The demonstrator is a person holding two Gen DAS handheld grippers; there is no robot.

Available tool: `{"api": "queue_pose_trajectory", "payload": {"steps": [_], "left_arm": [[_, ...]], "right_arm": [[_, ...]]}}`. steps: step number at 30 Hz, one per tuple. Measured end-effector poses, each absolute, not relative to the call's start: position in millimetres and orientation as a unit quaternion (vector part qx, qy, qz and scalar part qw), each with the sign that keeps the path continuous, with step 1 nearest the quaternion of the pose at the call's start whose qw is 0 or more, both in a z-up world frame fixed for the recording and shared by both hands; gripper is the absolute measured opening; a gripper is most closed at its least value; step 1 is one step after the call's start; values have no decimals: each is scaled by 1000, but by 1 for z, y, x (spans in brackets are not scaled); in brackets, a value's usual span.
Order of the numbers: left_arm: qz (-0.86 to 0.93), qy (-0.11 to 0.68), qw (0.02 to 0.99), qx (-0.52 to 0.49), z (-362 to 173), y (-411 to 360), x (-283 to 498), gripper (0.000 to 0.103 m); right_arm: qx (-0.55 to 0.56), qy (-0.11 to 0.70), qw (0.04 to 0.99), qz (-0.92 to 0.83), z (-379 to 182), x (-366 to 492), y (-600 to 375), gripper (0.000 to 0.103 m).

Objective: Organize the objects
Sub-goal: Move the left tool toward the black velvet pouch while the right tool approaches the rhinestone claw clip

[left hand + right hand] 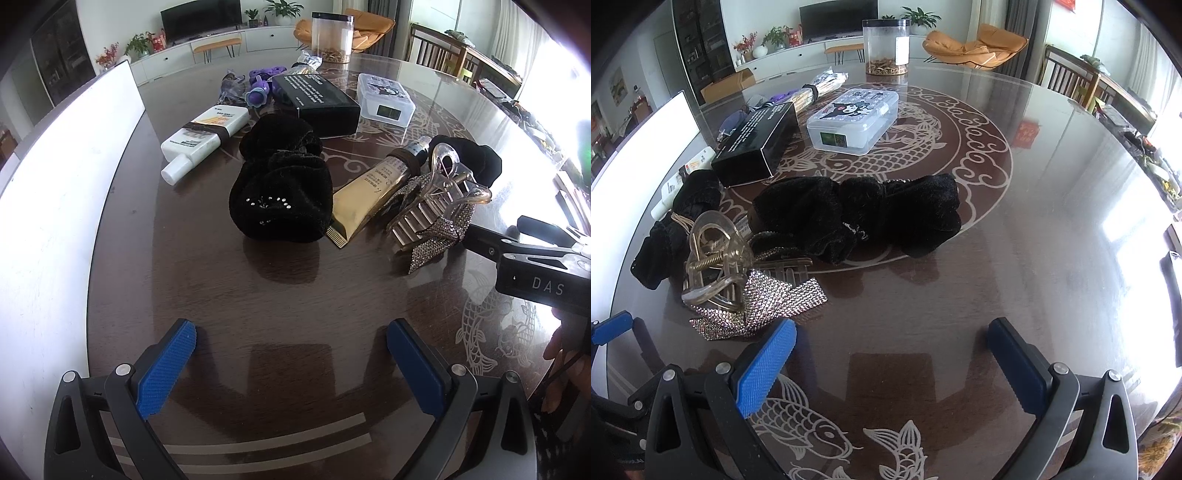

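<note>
Hair clip (718,273) with rhinestone bow (764,308) lies just beside the spread left pad (764,365) of the empty right gripper (892,363); left gripper (291,363) gapes empty too; velvet scrunchies (857,218), black box (757,142) beyond.

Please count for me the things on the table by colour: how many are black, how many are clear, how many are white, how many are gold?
Black: 3 – velvet bow, second bow, box
Clear: 3 – hair claw, lidded case, jar
White: 1 – bottle
Gold: 1 – tube
Total: 8
</note>
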State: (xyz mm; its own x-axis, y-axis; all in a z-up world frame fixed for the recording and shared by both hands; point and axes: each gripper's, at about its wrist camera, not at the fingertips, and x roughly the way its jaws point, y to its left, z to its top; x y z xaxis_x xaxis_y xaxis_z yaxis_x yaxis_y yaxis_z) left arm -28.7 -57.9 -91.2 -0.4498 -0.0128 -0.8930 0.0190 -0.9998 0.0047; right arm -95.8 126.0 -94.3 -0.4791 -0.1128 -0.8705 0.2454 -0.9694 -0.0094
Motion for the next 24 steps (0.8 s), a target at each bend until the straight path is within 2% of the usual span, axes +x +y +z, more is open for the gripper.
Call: {"api": "queue_pose_trajectory", "payload": {"steps": [17, 24], "left_arm": [[-853, -18, -28, 521, -91, -65, -5, 103], [-852, 22, -20, 523, -83, -79, -18, 103]], "right_arm": [[487, 64, 103, -865, -96, -95, 125, 103], [486, 64, 103, -865, -96, -95, 126, 103]]}}
